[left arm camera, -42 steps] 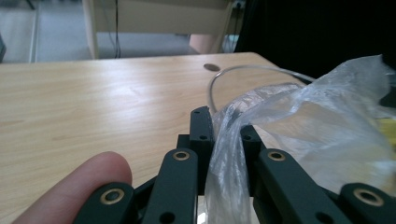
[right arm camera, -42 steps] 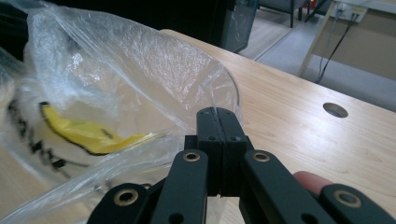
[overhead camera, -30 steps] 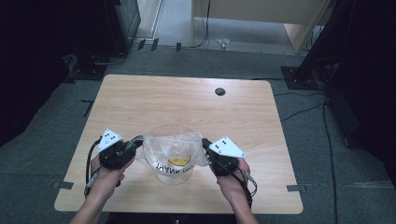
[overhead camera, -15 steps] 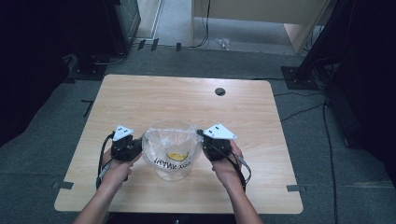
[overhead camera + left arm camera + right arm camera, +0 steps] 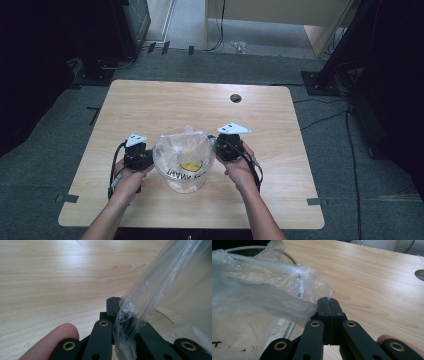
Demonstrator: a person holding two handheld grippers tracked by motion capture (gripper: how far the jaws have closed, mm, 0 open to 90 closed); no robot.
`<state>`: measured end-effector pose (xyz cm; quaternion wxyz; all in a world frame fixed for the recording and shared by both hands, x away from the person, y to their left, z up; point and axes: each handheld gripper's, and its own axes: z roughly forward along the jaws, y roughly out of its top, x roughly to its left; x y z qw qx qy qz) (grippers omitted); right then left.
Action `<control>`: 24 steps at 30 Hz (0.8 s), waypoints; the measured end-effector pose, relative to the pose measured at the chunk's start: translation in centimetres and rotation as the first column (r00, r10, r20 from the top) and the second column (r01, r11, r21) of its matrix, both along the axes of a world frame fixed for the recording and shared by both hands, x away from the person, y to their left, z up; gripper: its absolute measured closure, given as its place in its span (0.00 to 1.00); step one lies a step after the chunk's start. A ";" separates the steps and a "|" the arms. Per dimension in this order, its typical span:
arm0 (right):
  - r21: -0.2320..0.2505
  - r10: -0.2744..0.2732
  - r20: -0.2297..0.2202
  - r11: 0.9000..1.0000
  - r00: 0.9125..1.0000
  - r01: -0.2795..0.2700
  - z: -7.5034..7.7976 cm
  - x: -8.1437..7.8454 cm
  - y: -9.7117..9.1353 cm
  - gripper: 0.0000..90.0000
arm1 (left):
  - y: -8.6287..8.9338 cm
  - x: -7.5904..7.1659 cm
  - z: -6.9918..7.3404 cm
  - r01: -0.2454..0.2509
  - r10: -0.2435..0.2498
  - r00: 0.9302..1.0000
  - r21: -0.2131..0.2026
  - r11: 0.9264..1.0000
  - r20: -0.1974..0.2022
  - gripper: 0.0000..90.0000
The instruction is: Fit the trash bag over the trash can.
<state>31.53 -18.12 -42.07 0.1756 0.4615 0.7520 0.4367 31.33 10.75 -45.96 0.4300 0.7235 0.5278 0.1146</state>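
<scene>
Pinching clear plastic bag (image 5: 182, 157) film at both sides: left gripper (image 5: 117, 312) clamped on its left edge, right gripper (image 5: 328, 305) on its right. Bag hangs between them; yellow item (image 5: 190, 165) inside; table (image 5: 165, 100) beyond.

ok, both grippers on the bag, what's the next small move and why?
Probably draw the two grippers apart, sideways. The left gripper and right gripper are each shut on an opposite edge of the clear plastic bag, which holds something yellow; the mouth looks slack, so spreading should open it.
</scene>
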 end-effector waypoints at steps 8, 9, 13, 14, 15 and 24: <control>-0.006 0.017 -0.029 1.000 0.999 -0.018 -0.5 1.3 0.0 1.00 | -0.1 0.7 -0.8 0.001 -0.002 0.998 -0.013 1.000 -0.059 0.99; -0.005 0.015 -0.034 1.000 0.999 -0.015 -0.6 1.4 0.0 1.00 | -0.1 0.7 -1.0 -0.002 0.001 0.998 -0.012 1.000 -0.068 0.99; -0.007 0.027 -0.064 1.000 0.998 -0.027 -1.3 1.8 0.2 1.00 | -0.2 1.0 -1.6 -0.008 0.008 0.995 0.000 1.000 -0.095 1.00; -0.025 0.023 -0.067 0.999 0.997 -0.024 -1.5 1.9 0.3 1.00 | -0.1 1.0 -1.9 -0.010 0.010 0.994 -0.001 1.000 -0.105 0.99; -0.033 0.020 -0.073 0.999 0.997 -0.022 -1.8 1.9 0.3 1.00 | -0.1 1.0 -2.1 -0.009 0.010 0.993 0.001 1.000 -0.115 0.99; 0.022 0.001 -0.129 1.000 0.992 0.002 -5.2 1.6 0.0 1.00 | 0.7 0.7 -4.0 -0.024 0.023 0.987 -0.005 1.000 -0.158 0.99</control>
